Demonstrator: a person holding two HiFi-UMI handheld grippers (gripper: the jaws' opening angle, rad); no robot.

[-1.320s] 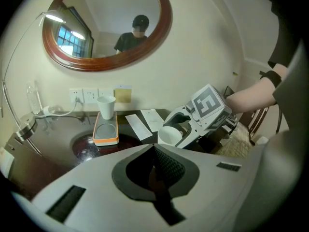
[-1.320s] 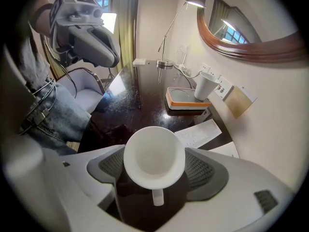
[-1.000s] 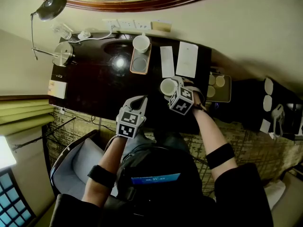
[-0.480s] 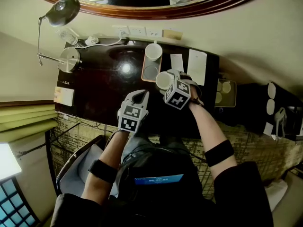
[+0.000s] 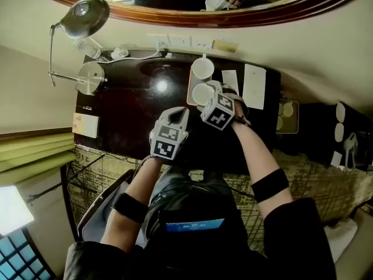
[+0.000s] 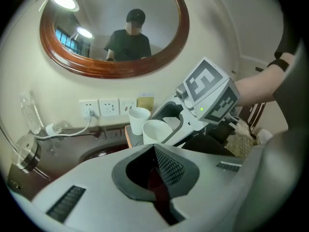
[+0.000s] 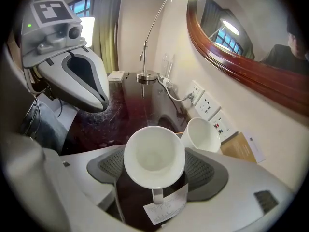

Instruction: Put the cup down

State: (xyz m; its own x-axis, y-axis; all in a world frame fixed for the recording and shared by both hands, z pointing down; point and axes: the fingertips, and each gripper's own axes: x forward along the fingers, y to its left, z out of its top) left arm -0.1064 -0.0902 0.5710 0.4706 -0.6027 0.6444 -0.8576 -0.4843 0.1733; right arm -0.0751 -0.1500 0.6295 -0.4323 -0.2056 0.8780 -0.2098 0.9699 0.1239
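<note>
A white cup sits upright between the jaws of my right gripper, which is shut on its sides, handle toward the camera. In the head view it hangs over the near end of an orange-rimmed tray at the back of the dark desk. A second white cup stands on that tray's far end, just beyond the held one. My left gripper is shut and empty, over the desk left of the tray. The left gripper view shows both cups.
A desk lamp with a round base stands at the back left. Wall sockets and a cable run along the wall. White papers lie right of the tray, a notepad at the left edge. A mirror hangs above.
My right gripper has carried the cup left and farther back, from beside the papers to over the tray's near end. The left gripper has moved farther onto the desk.
</note>
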